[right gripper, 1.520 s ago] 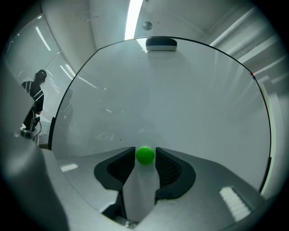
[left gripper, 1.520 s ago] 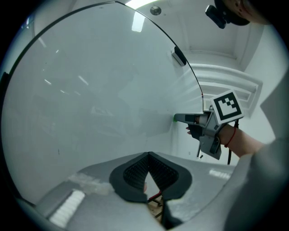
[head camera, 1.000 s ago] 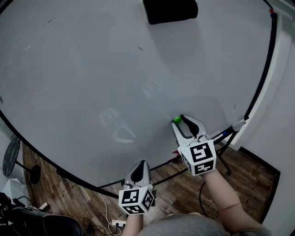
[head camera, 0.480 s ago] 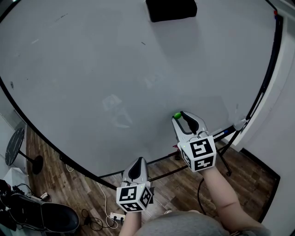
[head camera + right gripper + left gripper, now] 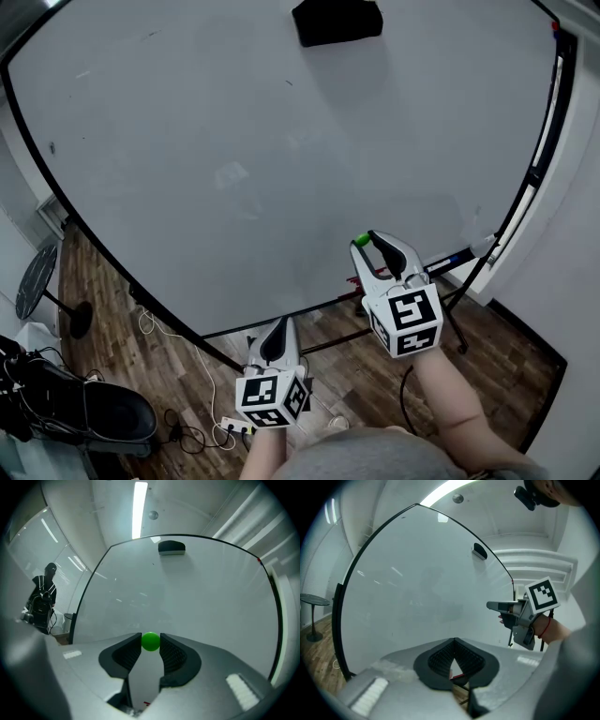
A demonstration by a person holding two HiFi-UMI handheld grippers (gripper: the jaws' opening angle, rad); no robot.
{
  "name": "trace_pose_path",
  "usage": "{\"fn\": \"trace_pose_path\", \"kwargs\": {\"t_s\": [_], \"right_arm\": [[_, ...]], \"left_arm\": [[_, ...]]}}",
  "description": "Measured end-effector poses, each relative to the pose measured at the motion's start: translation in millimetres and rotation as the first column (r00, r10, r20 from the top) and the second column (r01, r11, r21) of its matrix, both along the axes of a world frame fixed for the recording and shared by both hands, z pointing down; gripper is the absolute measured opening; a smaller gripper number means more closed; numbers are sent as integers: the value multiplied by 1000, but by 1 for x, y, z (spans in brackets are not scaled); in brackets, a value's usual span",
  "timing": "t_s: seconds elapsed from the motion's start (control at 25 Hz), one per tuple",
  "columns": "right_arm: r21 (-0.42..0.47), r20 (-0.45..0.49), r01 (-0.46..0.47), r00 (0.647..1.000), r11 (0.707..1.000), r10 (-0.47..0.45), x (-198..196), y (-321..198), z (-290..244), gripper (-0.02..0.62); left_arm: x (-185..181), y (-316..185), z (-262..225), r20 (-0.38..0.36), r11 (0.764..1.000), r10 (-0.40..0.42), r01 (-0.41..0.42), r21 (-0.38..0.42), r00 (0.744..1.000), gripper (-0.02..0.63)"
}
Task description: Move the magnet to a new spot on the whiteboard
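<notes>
Your left gripper point(image 5: 453, 642): jaws together, nothing between them. Your right gripper point(image 5: 368, 241): jaws have just been closing and are now clamped on the green magnet point(image 5: 151, 641) at their tips, in front of the whiteboard point(image 5: 234, 141), lower right. Black eraser point(image 5: 337, 21) at its top edge.

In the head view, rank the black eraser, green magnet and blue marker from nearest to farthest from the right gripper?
1. green magnet: between the jaws of the right gripper, which have just been closing on it.
2. blue marker: to the gripper's right, at the lower edge of the whiteboard.
3. black eraser: at the whiteboard's top, farthest.
</notes>
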State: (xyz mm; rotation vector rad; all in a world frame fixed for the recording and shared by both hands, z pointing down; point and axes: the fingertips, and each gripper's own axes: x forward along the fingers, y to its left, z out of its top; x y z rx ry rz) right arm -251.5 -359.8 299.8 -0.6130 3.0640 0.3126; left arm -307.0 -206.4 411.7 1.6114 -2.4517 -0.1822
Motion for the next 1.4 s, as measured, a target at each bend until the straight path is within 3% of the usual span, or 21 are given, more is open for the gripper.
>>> {"fn": "trace_pose_path", "kwargs": {"t_s": [0.72, 1.4], "right_arm": [[-57, 30, 75, 997, 996, -73, 100, 81, 7, 123], [-140, -13, 124, 992, 982, -127, 192, 149, 63, 123]], "left_arm": [[80, 66, -10, 7, 998, -62, 62, -15, 998, 2], [169, 125, 20, -10, 995, -88, 88, -41, 996, 2]]}}
